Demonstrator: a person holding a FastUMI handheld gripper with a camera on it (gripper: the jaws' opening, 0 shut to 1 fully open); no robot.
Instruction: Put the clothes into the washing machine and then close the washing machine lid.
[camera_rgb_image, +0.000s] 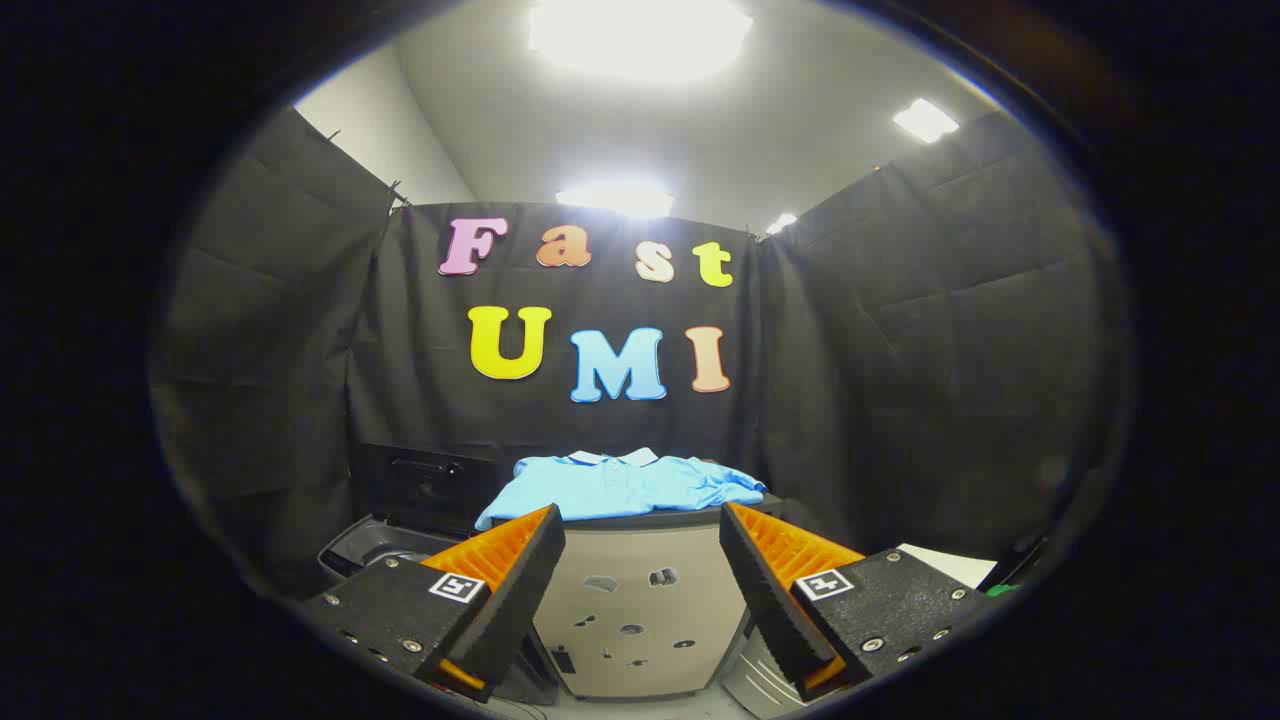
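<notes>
I'm holding the tongs (640, 545) wide open w/ nothing gripped; blue shirt (625, 485) is lying at 12 o'clock beyond them, washing machine (400, 500) w/ lid up at 10.

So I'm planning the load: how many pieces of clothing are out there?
1: a light blue shirt lies on the cabinet beyond the open tongs, beside the washing machine. More could be hidden underneath it.

Grey cabinet (635, 610) stands dead ahead, holes dotting its front, white sheet (950, 565) off beside it
</notes>
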